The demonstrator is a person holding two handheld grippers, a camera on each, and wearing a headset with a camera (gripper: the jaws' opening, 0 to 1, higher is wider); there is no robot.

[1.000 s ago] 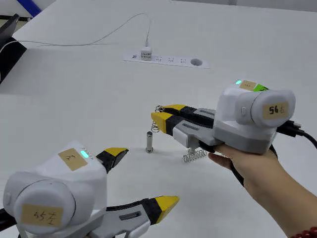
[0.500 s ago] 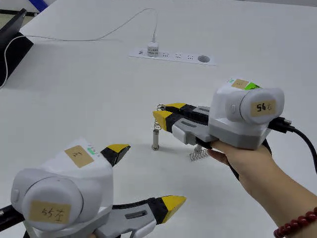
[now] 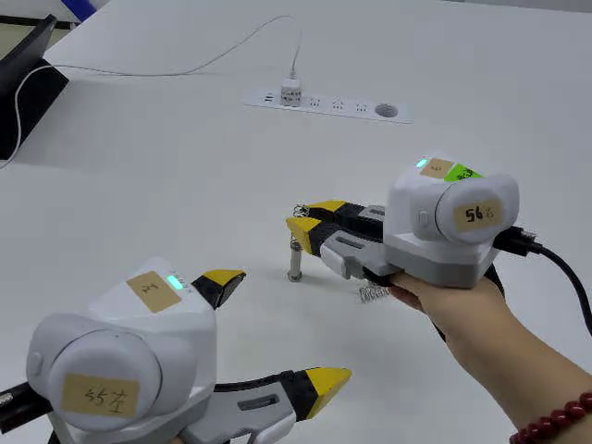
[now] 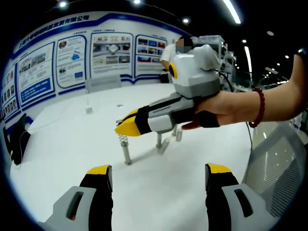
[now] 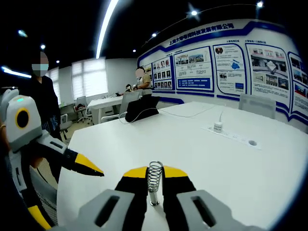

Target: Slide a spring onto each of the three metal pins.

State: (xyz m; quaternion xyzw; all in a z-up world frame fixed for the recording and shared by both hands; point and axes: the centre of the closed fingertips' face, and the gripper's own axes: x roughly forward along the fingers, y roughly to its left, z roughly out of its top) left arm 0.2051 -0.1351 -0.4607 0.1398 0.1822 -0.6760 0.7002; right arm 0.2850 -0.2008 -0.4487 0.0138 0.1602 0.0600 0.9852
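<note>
My right gripper [image 3: 299, 223] is shut on a small steel spring [image 5: 154, 175], held upright between its yellow tips. The spring [image 4: 123, 140] hangs right over an upright metal pin [image 3: 295, 263], its lower end at the pin's top [image 5: 153, 196]. Two more pins [image 4: 159, 141] [image 4: 178, 134] stand on the white table behind the right gripper [image 4: 124, 127]. Beside them another spring [image 3: 373, 292] lies loose on the table. My left gripper [image 3: 277, 328] stands open and empty at the near left, short of the pin; its jaws [image 4: 158, 173] are spread wide.
A white power strip [image 3: 324, 104] with a plug and cable lies at the far side of the white table [image 3: 166, 185]. A dark object [image 3: 23, 83] sits at the far left edge. People stand beyond the table in the right gripper view.
My right gripper has carried the spring from beside the pin to directly over it and lower. The left gripper has stayed open in place.
</note>
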